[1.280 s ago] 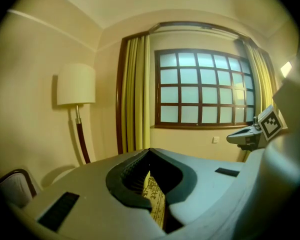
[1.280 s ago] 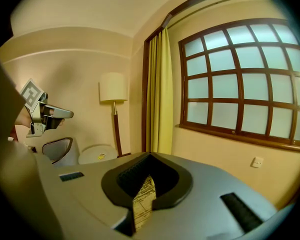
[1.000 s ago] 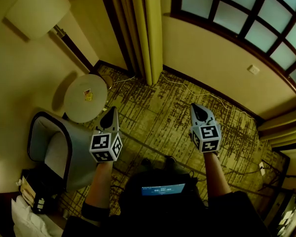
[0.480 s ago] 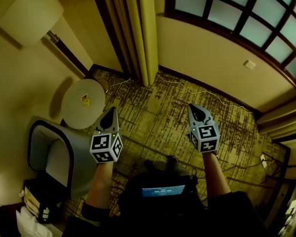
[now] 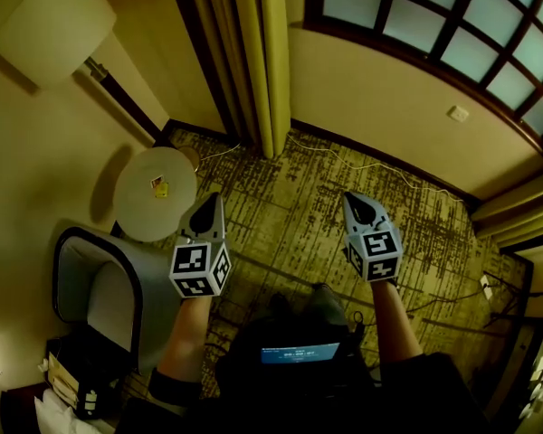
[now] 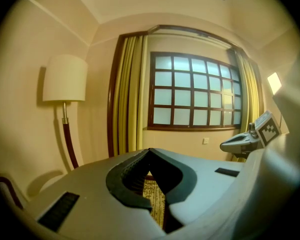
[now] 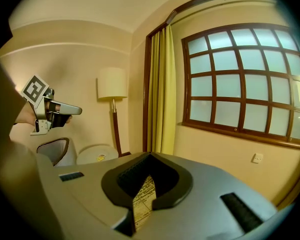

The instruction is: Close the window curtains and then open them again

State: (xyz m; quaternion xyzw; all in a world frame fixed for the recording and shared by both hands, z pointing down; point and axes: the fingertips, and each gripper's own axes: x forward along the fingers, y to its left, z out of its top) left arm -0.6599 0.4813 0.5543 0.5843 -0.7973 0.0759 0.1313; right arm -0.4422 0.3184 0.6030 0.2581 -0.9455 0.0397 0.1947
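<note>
Curtains (image 5: 253, 52) hang bunched at the left edge of the window (image 5: 434, 25) by the floor lamp (image 5: 50, 30), while your left gripper (image 5: 206, 213) and right gripper (image 5: 360, 211), jaws pressed together on nothing, hover over patterned carpet (image 5: 290, 197) near the round table (image 5: 154, 188).

No readable text anywhere. Small lit screen (image 5: 299, 353) at person's chest: white lines, too blurred. Card (image 5: 160, 186) near middle of round bench (image 5: 138, 211): print too small.

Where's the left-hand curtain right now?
In the head view the left curtain hangs gathered at top centre, against the left edge of the window, with the floor lamp further left.
</note>
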